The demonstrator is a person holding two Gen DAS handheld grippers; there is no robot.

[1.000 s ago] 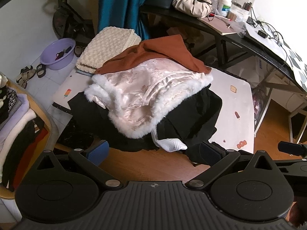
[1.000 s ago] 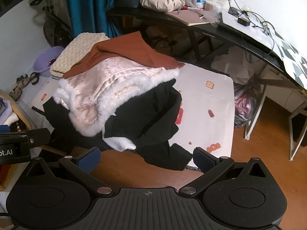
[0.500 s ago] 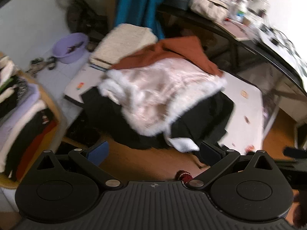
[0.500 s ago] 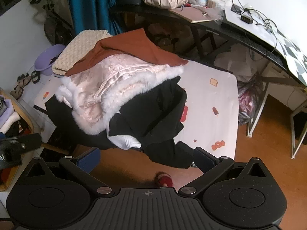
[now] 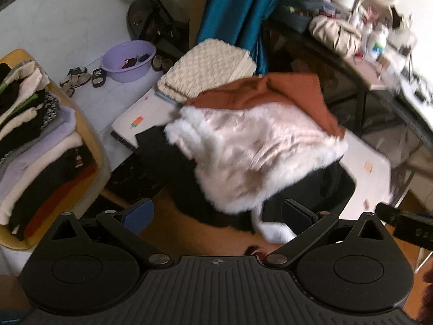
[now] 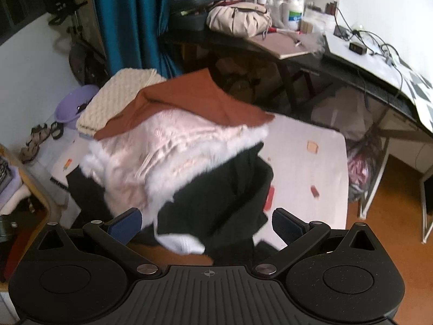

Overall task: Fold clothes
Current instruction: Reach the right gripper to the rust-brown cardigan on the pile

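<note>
No text can be read; pale characters on a black device (image 5: pixel 411 231) at right are too blurred.

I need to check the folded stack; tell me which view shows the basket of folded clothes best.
The left wrist view: the basket of folded clothes shows its whole layered stack at the left. The right wrist view catches only a sliver of it at the left edge.
</note>
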